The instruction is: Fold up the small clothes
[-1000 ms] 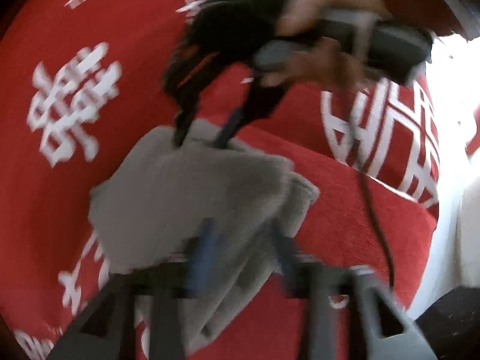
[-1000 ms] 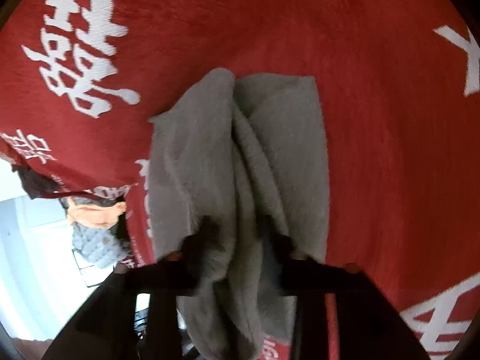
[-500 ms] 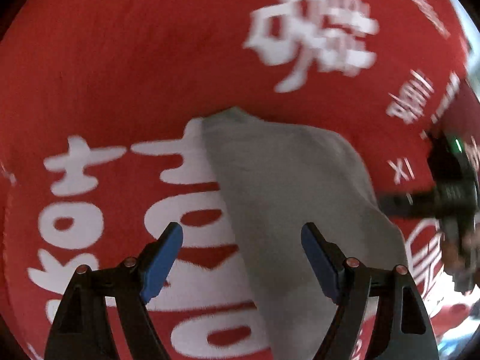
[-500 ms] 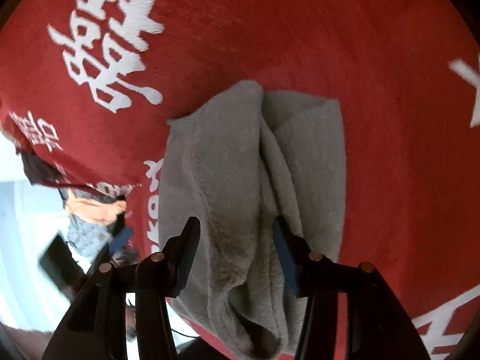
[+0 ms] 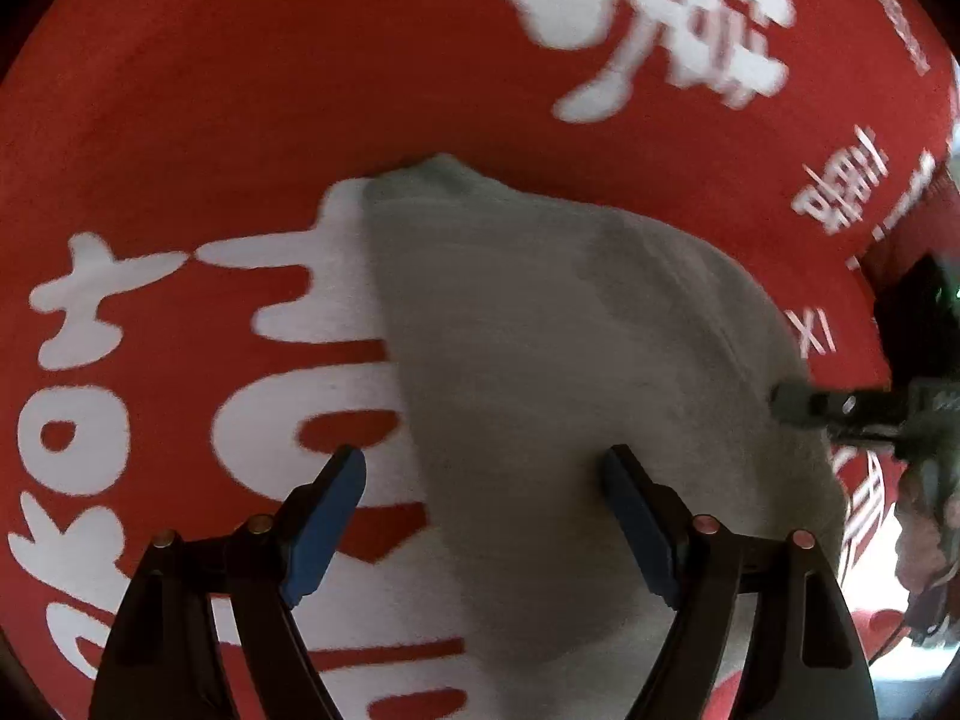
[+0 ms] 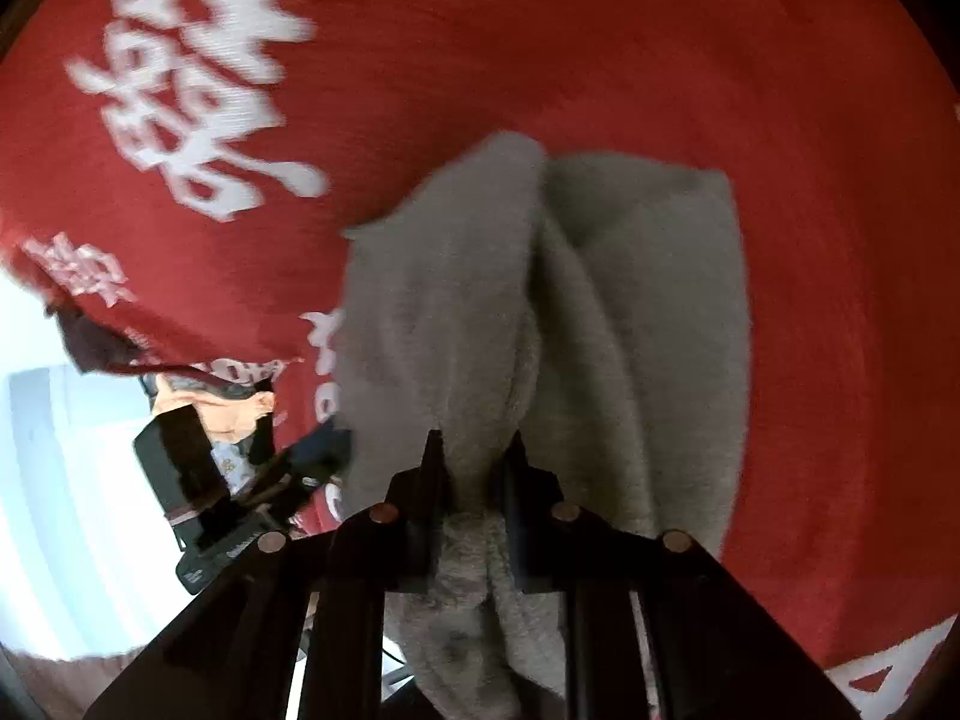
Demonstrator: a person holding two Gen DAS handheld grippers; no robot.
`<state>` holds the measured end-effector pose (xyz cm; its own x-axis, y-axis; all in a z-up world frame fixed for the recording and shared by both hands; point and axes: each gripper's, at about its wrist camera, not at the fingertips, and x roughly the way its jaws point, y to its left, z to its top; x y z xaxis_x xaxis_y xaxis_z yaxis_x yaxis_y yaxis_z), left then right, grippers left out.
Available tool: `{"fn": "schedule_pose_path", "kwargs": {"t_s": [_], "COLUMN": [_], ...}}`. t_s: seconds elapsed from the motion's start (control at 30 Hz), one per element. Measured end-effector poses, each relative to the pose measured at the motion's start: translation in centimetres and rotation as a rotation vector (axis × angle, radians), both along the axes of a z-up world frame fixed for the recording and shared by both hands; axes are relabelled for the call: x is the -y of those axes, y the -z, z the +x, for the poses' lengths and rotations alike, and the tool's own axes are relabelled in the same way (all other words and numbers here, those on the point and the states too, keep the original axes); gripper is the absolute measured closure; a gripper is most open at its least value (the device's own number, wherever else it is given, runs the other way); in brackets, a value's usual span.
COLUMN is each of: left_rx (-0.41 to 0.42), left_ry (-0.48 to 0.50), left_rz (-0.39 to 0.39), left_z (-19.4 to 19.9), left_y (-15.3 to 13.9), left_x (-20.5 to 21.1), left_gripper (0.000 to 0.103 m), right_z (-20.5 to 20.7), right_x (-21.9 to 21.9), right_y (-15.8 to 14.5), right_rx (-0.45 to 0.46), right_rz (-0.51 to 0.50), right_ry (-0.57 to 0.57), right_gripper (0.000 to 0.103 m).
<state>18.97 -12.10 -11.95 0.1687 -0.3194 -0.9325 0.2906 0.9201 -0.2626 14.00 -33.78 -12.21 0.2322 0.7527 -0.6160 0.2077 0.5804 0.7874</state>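
Note:
A small grey fleecy garment (image 5: 540,330) lies bunched on a red blanket (image 5: 240,120). My left gripper (image 5: 483,462) hangs open above it and points steeply down. Its blue pads straddle the garment's left edge and touch nothing. The right gripper (image 5: 798,405) reaches in from the right onto the garment's far edge. In the right wrist view the garment (image 6: 630,300) runs away from me in long folds. My right gripper (image 6: 474,444) is closing, and its jaws pinch a raised fold of the near end.
The red blanket (image 6: 600,30) carries large white characters. Its edge drops off at the left in the right wrist view, with pale floor beyond. Orange and patterned clothes (image 6: 228,414) lie there below the edge.
The left gripper swung round and came down over the garment's left edge, staying open. The right jaws went from wide around the fold to pinched on it.

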Motion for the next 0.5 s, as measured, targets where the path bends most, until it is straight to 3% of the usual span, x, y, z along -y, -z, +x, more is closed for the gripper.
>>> {"fn": "schedule_pose_path", "kwargs": {"t_s": [0.13, 0.27, 0.37, 0.4, 0.5], "left_rx": [0.039, 0.045, 0.053, 0.051, 0.046], "left_ry": [0.091, 0.111, 0.104, 0.089, 0.069], "left_rz": [0.007, 0.018, 0.035, 0.034, 0.042], "left_z": [-1.7, -2.0, -2.2, -2.1, -2.2], "left_y": [-0.9, -0.6, -1.0, -1.2, -2.1], "left_x": [2.8, 4.4, 4.5, 4.2, 2.2], "left_gripper": [0.021, 0.021, 0.021, 0.021, 0.021], "right_z": [-1.4, -2.3, -2.8, -3.2, -5.0], "right_x": [0.2, 1.9, 2.7, 2.8, 3.2], "right_y": [-2.8, -0.1, 1.2, 0.8, -0.5], "right_rx": [0.063, -0.043, -0.06, -0.054, -0.053], "right_rz": [-0.018, -0.193, -0.164, -0.179, -0.204], "right_ry": [-0.032, -0.032, -0.004, 0.021, 0.058], "right_gripper": [0.089, 0.089, 0.086, 0.081, 0.049]}}
